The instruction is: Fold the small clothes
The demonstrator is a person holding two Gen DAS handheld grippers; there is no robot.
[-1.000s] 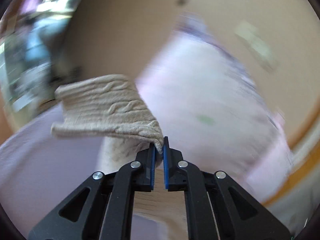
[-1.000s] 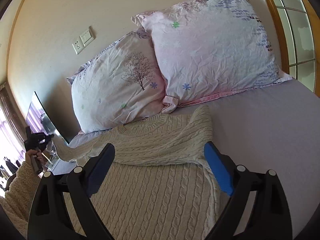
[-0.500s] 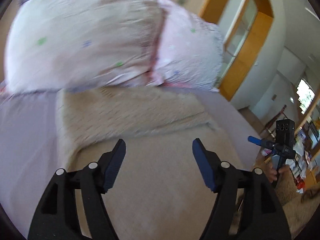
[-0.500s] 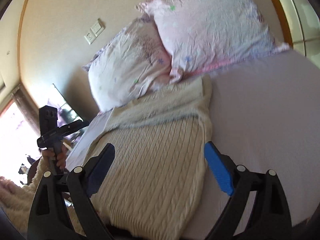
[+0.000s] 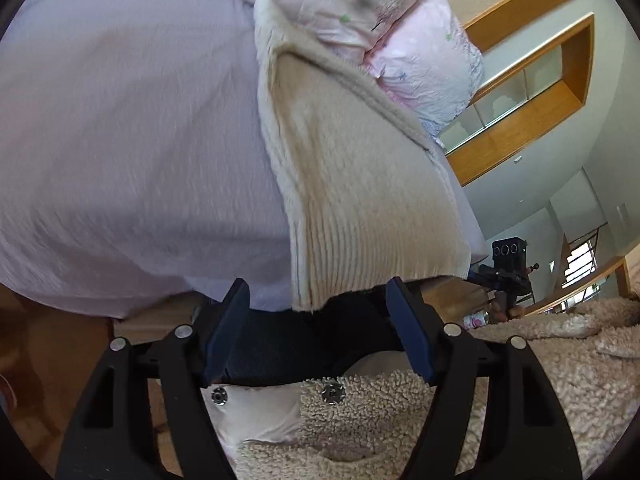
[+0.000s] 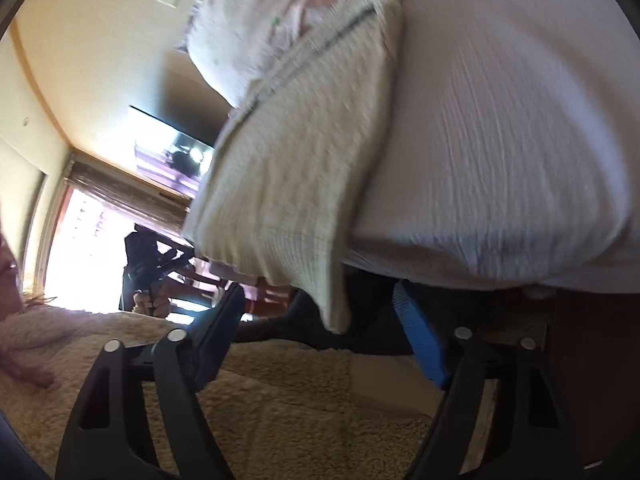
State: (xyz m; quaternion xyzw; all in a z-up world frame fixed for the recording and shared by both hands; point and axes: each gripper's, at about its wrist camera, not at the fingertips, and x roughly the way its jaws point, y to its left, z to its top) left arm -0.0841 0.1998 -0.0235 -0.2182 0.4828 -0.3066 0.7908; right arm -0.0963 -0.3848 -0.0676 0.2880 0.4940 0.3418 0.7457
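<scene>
Left wrist view: a cream knit sweater (image 5: 360, 184) lies on the lilac bedsheet (image 5: 132, 128), its ribbed hem (image 5: 372, 256) overhanging the bed edge, just beyond the left gripper (image 5: 320, 336); the right gripper (image 6: 324, 344) likewise waits, both spread wide and empty. Soft, floppy knit likely grips best at hem corners.

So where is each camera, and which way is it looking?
Left wrist: sits on the left gripper, low at the bed's foot edge, looking up along the cream sweater toward the pillows; its open fingers, the person's fleece jacket and the right gripper show.
Right wrist: sits on the right gripper, also low at the foot edge, tilted, looking up the sweater's other side; its open fingers, jacket and left gripper show.
Shared: sweater, bed, pillows, jacket, and each other's gripper.
</scene>
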